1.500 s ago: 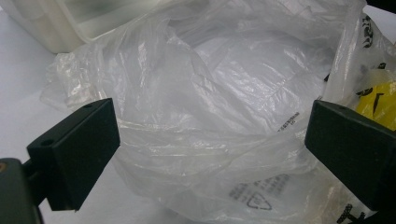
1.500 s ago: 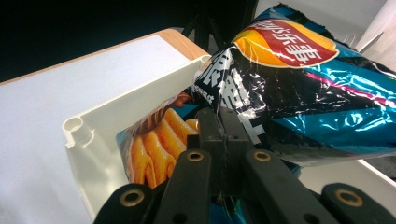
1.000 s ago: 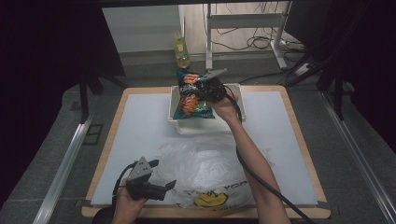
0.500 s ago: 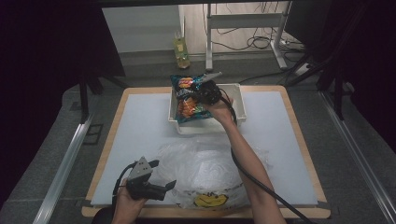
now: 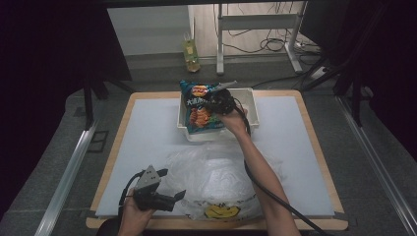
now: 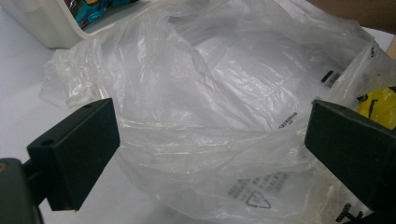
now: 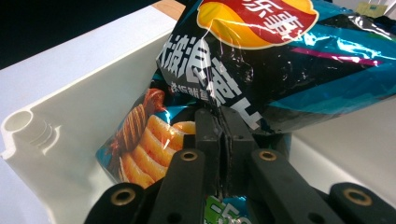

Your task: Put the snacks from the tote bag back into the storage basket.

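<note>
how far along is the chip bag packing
Done: the right gripper is pinched shut on the chip bag, which stands tilted in the white bin. In hand: that grip. Left: the plastic bag lies crumpled, and the left gripper is open beside it.

A wooden-rimmed table [image 5: 314, 142] carries a white mat [image 5: 147, 137] that covers nearly all of its top. A white plastic bin [image 5: 253, 110] stands on the mat near the middle of the far edge. A crumpled clear plastic bag [image 5: 221, 184] lies by the near edge.
</note>
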`<state>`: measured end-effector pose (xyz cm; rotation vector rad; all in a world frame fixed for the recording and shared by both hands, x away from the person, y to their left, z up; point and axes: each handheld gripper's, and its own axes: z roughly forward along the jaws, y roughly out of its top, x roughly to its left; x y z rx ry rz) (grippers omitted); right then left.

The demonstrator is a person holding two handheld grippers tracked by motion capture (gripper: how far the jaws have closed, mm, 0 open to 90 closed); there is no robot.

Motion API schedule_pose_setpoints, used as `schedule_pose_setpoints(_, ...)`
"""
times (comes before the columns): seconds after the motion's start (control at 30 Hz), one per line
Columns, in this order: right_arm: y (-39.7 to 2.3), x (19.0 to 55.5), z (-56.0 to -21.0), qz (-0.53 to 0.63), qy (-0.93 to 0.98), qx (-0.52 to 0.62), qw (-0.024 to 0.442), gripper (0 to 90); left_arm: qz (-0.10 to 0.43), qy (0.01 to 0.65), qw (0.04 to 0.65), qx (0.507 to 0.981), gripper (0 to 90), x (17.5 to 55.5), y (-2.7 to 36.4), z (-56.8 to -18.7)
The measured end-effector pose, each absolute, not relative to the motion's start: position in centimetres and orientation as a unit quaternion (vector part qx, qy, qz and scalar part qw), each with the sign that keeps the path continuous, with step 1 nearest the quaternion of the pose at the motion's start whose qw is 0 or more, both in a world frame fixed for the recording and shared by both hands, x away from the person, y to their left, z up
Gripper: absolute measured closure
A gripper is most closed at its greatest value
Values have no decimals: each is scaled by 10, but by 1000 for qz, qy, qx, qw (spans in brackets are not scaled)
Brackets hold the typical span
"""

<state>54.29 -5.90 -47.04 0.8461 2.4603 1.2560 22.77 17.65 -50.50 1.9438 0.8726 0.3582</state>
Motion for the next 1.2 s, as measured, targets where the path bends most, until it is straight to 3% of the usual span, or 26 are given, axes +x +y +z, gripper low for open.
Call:
schedule_pose_setpoints(0.47, -60, 538, -464, 417, 853, 286, 127, 647, 145, 360, 479, 787, 28, 227, 179, -504)
schedule_pose_setpoints(1.2, -69, 527, -448, 417, 854, 280, 136, 468, 146, 364, 483, 783, 30, 228, 182, -504)
